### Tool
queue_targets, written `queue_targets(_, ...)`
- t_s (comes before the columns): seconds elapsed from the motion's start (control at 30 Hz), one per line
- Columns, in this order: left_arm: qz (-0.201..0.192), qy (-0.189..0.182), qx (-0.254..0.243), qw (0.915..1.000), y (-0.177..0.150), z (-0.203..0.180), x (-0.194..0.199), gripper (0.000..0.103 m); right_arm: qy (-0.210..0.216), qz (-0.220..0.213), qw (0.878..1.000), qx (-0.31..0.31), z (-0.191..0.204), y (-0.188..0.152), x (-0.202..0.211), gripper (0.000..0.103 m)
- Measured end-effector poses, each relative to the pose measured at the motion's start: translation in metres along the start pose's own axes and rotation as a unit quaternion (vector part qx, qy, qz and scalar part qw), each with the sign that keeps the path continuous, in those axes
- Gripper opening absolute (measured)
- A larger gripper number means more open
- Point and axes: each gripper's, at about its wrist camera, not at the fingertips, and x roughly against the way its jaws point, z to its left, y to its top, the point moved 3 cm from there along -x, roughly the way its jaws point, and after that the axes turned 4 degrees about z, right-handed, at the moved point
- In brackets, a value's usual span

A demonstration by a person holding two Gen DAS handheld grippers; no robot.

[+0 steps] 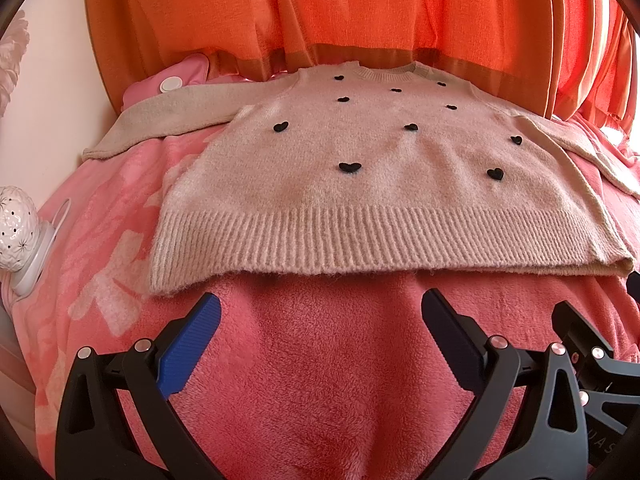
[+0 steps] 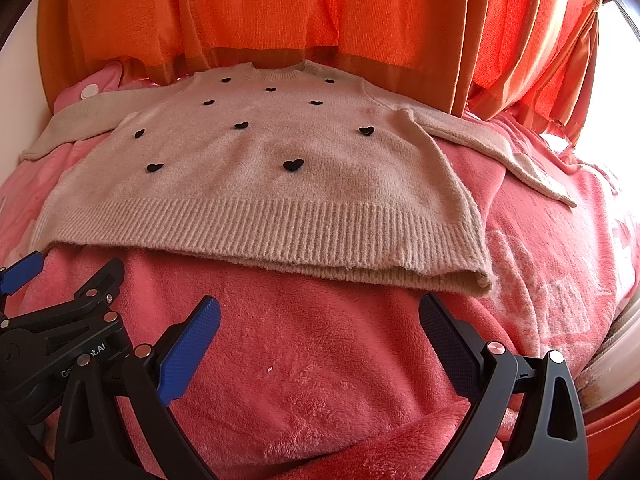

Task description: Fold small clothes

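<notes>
A small beige knit sweater [image 1: 360, 168] with black hearts lies flat and face up on a pink fleece blanket [image 1: 320, 360], neck away from me, both sleeves spread out to the sides. It also shows in the right wrist view [image 2: 260, 184]. My left gripper [image 1: 320, 304] is open and empty, just short of the ribbed hem. My right gripper [image 2: 320, 308] is open and empty, just short of the hem's right part. The right gripper also shows at the right edge of the left wrist view [image 1: 580, 332], and the left gripper at the left edge of the right wrist view [image 2: 60, 300].
Orange curtains [image 1: 360, 8] hang right behind the sweater. A white perforated lamp [image 1: 16, 232] stands at the left. A pink pouch with a white cap [image 1: 172, 84] lies beyond the left sleeve. The pink blanket [image 2: 560, 260] covers the whole surface.
</notes>
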Motion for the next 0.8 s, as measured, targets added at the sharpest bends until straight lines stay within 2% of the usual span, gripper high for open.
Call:
queue_targets(0.53,0.001,0.001,-0.001,1.0,0.0,0.001,0.0,0.098,-0.001,0.0,1.0,0.001,0.001,0.0,0.0,0.097)
queue_targets(0.6,0.002,-0.003,0.002,1.0,-0.001,0.001,0.0,0.098,0.01,0.005,1.0,-0.002,-0.001,0.001,-0.001,0.097)
queue_targets(0.63,0.005,-0.018,0.007,0.9998,-0.001,0.003,0.0,0.098,0.027,0.012,1.0,-0.006,-0.004,0.003,-0.002,0.097)
queue_targets(0.7,0.012,-0.038,0.022,0.999,0.003,0.011,0.002,0.098,0.065,0.024,0.997,-0.032,-0.02,0.012,-0.003,0.094)
queue_targets(0.73,0.013,-0.048,0.038,0.998,0.007,0.021,0.005,0.098,0.077,0.022,0.995,-0.064,-0.041,0.022,-0.003,0.094)
queue_targets(0.8,0.014,-0.068,0.068,0.9953,0.015,0.039,0.009,0.098,0.072,0.011,0.992,-0.104,-0.08,0.04,-0.007,0.094)
